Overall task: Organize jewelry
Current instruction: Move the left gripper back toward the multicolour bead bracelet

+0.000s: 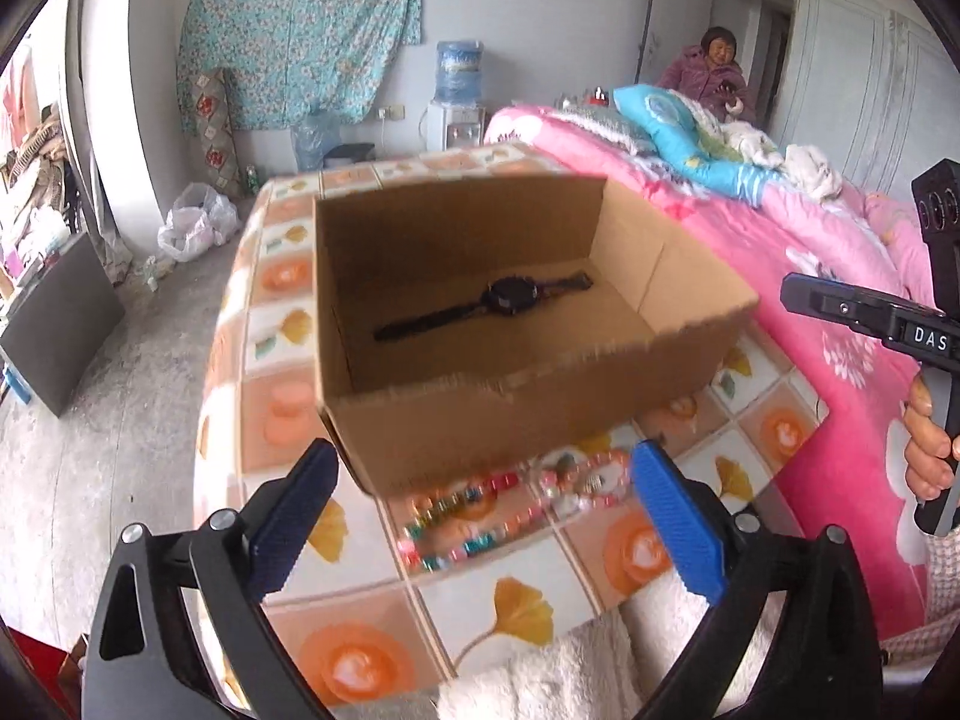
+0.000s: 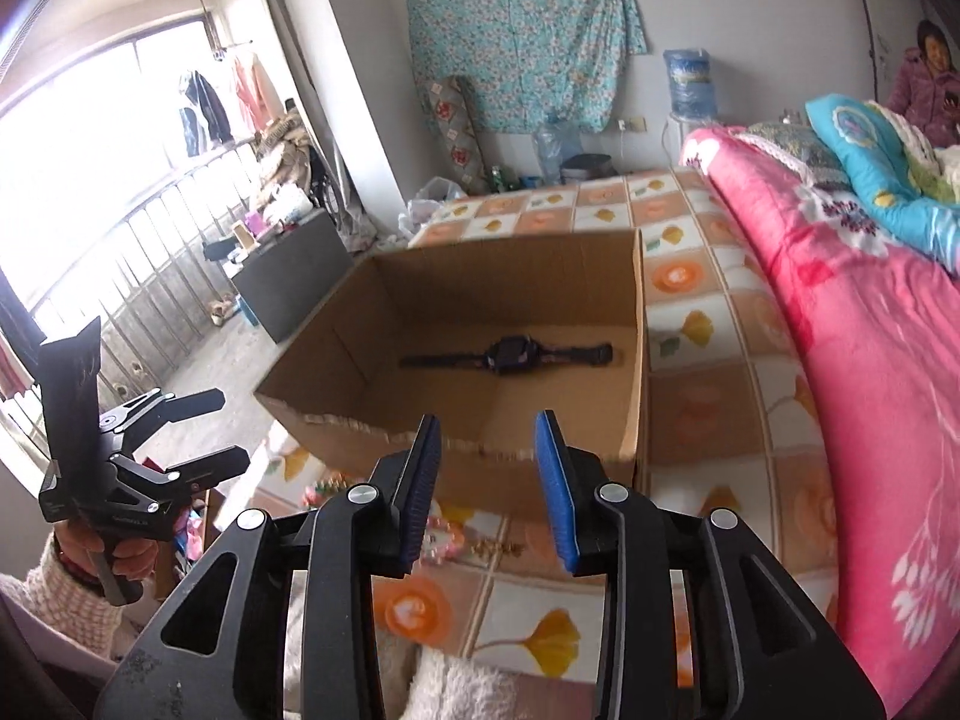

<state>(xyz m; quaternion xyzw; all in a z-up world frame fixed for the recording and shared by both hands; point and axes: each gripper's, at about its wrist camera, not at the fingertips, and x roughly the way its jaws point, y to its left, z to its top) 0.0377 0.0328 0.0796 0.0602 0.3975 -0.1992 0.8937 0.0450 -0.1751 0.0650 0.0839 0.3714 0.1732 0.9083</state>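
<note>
An open cardboard box (image 1: 456, 414) stands on the tiled sheet; a black wristwatch (image 1: 510, 297) lies flat inside it, and shows in the right wrist view (image 2: 510, 355) too. Colourful bead bracelets (image 1: 480, 516) lie on the sheet just in front of the box, between my left gripper's fingers in that view. My left gripper (image 1: 480, 516) is open and empty above them. My right gripper (image 2: 489, 480) is open and empty, near the box's front edge (image 2: 456, 450). Beads partly show under it (image 2: 444, 540).
A pink quilt (image 1: 810, 300) and blue blanket (image 1: 678, 126) cover the bed to the right. A person in purple (image 1: 714, 78) sits at the far end. The floor at left holds a dark panel (image 1: 54, 324), bags and a water dispenser (image 1: 459, 96).
</note>
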